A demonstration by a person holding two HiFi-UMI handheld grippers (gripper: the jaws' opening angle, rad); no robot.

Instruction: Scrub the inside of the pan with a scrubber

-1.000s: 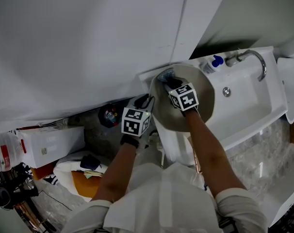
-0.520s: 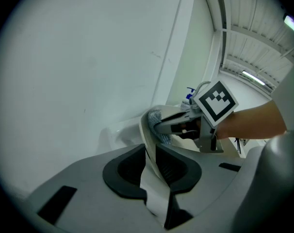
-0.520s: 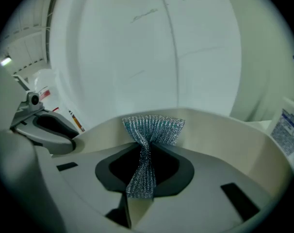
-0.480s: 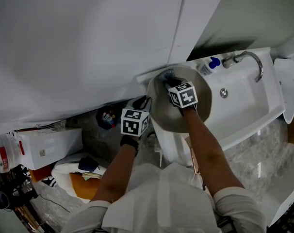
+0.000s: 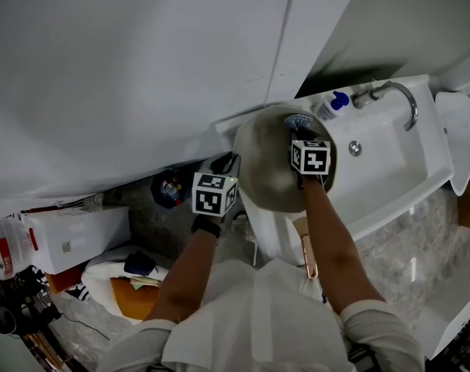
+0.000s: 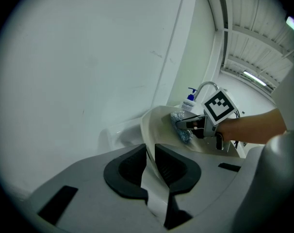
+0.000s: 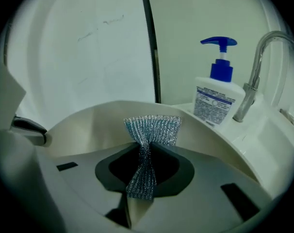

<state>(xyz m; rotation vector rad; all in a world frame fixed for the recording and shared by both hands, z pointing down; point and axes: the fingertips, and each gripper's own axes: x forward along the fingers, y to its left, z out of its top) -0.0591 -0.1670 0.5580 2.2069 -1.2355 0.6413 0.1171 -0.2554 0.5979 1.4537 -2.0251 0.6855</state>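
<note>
- Head view: a pale pan [image 5: 267, 173] tilts over the left end of a white sink [image 5: 390, 160]. The left tool [image 5: 232, 163] grips its near rim. The right tool [image 5: 297, 130] holds a silvery scrubber [image 5: 299, 120] inside the pan, near the far rim.
- Left gripper view: the jaws, just now closing, pinch the pan's thin rim between them.
- Right gripper view: the jaws clamp the scrubber's bunched middle. A blue-pump soap bottle [image 7: 218, 100] and a faucet [image 7: 257, 64] stand beyond.

- Head view looks steeply down over pan [image 5: 266, 173] and sink [image 5: 390, 165].
- Left claw view looks close along the pan's rim, toward the right claw [image 6: 182, 125].
- Right claw view looks, very near, into the same pan.
</note>
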